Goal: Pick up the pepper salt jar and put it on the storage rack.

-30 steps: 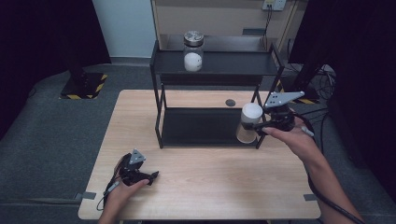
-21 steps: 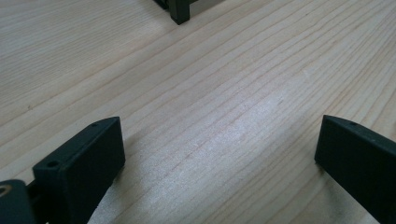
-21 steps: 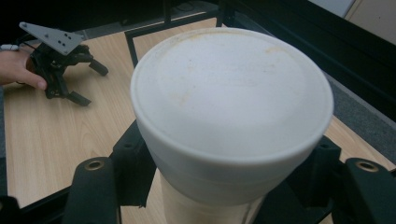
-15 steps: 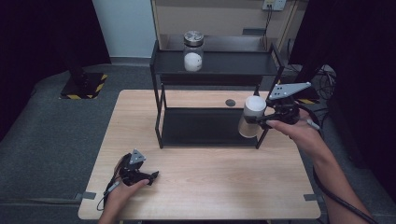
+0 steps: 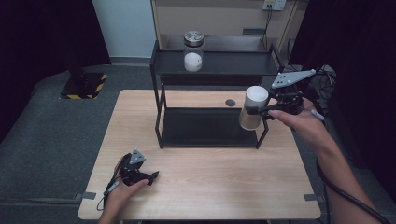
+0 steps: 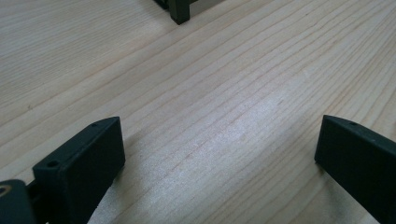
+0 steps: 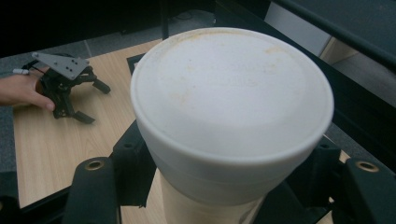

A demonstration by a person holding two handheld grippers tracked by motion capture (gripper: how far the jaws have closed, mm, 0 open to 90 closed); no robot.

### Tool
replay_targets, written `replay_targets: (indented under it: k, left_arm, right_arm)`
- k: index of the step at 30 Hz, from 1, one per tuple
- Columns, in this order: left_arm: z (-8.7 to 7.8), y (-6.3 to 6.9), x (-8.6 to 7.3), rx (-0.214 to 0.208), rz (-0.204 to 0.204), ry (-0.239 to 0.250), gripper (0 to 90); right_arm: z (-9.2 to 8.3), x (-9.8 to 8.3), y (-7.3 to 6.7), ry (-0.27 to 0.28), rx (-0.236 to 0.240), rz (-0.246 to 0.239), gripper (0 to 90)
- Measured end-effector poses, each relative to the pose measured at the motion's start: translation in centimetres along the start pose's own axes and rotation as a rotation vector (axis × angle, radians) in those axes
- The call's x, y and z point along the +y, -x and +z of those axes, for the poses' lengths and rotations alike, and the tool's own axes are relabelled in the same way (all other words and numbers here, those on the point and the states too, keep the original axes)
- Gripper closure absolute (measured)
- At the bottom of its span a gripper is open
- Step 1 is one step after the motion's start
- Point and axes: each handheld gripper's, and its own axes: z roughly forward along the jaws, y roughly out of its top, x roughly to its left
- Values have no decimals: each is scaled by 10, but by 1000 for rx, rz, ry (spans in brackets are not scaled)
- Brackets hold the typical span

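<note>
1. High view. The right claw was closed on a white-lidded jar, gripping it at mid-height. The jar hung clear of the counter, tilted with its lid toward the far side, in front of the right front post of a black two-tier rack near the counter's right edge. The grey three-cornered plate on that claw pointed left. A second jar, with a metal lid and white contents, stood upright on the top shelf of the rack, left of the shelf's middle. A small dark disc lay on the counter behind the rack's lower shelf. The left claw rested near the front left corner of the counter, under the person's left hand.

2. Left gripper view. The two black jaws of the left claw stood wide apart, with bare wood grain between them and nothing held. A foot of the rack appeared at the top edge.

3. Right gripper view. The white lid of the jar sat close to the camera, with the cream-coloured body below it clamped between the black jaws. The left claw lay farther off on the counter, at the picture's left.
</note>
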Motion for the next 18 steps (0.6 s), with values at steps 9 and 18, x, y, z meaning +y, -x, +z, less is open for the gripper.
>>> replay_targets:
  k: [9, 18]
  left_arm:
    - [0, 0, 0, 0, -2, 1, 6]
    - [0, 0, 0, 0, -2, 1, 5]
  right_arm:
    - [-6, 22, 1, -17, -2, 2, 355]
    - [-15, 40, 4, 1, 4, 5, 355]
